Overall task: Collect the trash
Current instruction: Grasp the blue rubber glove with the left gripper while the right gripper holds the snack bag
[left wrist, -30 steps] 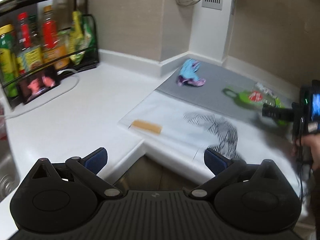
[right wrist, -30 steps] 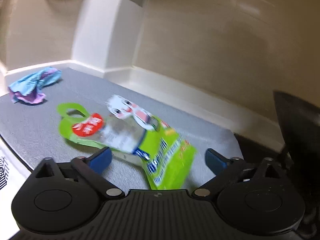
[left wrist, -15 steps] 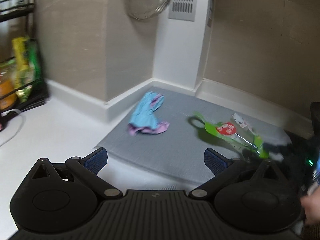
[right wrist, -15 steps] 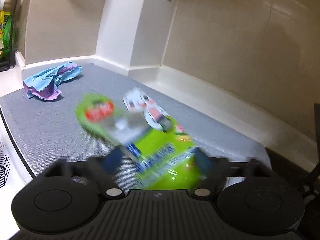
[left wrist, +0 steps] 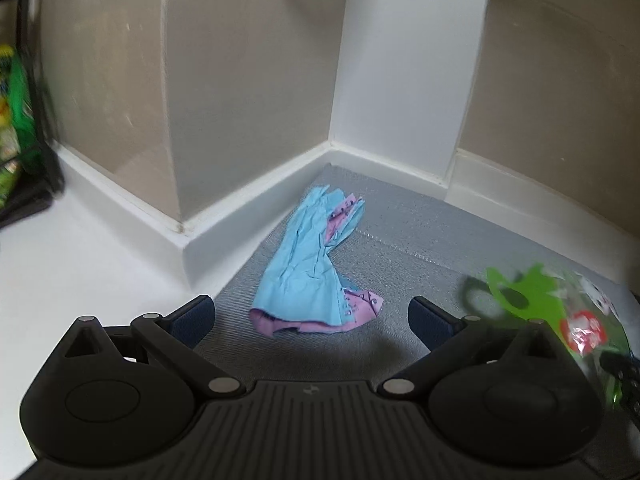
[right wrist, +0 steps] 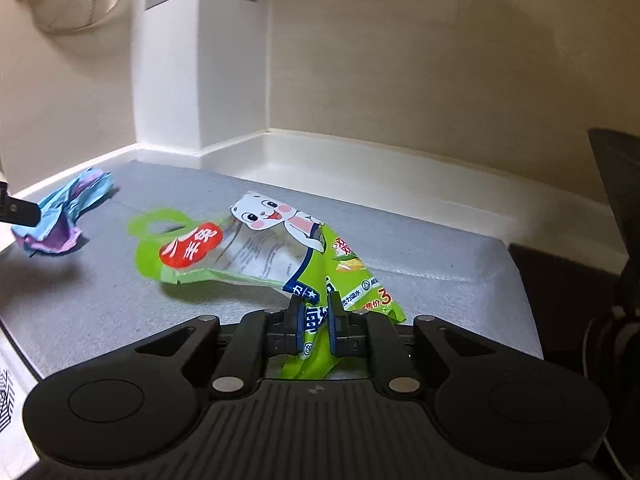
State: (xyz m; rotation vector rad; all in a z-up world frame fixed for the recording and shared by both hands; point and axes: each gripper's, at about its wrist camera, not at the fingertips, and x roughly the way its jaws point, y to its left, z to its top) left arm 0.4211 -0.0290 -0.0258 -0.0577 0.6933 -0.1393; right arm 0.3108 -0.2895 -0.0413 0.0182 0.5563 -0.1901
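grey mat [left wrist: 420, 240] in the corner, wire strainer [right wrist: 76, 0] hanging above

The green wrapper [right wrist: 256, 256] carries the only readable print. Its red oval badge [right wrist: 192, 250] bears white Chinese characters, seemingly "丰泉". Near the pinched end an orange "3" [right wrist: 386, 298] follows small characters that look like "售价". The other lettering on its blue band is too creased to read.

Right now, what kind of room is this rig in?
Probably a home kitchen counter corner. Cues: a wire strainer hanging on the tiled wall, a grey mat on the white counter, and a rack of packaged goods at the left edge.
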